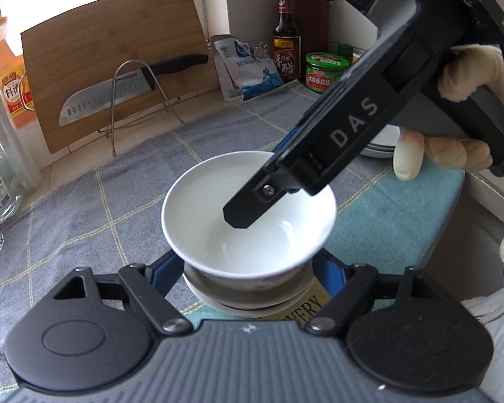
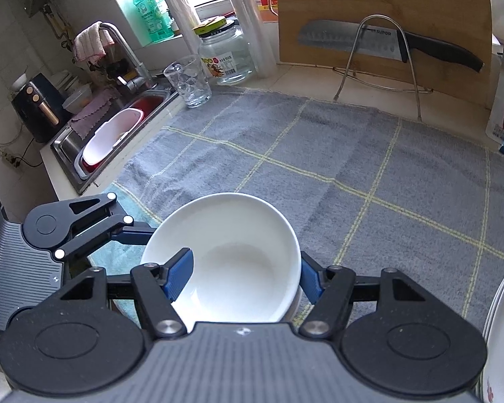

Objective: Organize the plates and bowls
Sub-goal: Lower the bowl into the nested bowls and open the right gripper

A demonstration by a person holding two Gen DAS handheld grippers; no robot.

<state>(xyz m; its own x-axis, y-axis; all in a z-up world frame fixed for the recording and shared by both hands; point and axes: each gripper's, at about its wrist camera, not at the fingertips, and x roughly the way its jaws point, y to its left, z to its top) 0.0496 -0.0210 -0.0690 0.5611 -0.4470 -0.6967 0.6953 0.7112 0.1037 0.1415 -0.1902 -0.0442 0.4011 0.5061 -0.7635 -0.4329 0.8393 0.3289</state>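
Near the front edge of the surface (image 2: 295, 77), on the grey checked cloth (image 2: 352, 154), a white bowl (image 2: 238, 252) sits upright as the top item of a small stack. Below it in the left wrist view are a lower bowl (image 1: 252, 285) and the rim of a further white dish (image 1: 218, 305).

Right hand-held gripper (image 2: 245, 275): closed on the white bowl. One blue pad (image 2: 179, 273) lies inside the bowl against its wall; the other lies outside the rim on the opposite side of that wall. In the left wrist view this gripper slopes down from the upper right, with its black finger tip inside the bowl. A gloved hand (image 1: 467, 70) holds its body.

Left hand-held gripper (image 1: 247, 267): its two fingers stand either side of the stack, level with the lower bowl and beneath the white bowl's rim. The white bowl hides the pads, so it cannot be told whether they press on the lower bowl.

A stack of white plates (image 2: 500, 336) stands towards the right edge of the surface, apart from the bowl. A wooden cutting board (image 2: 386, 6) and a knife (image 2: 386, 42) in a wire rack stand along the back edge.
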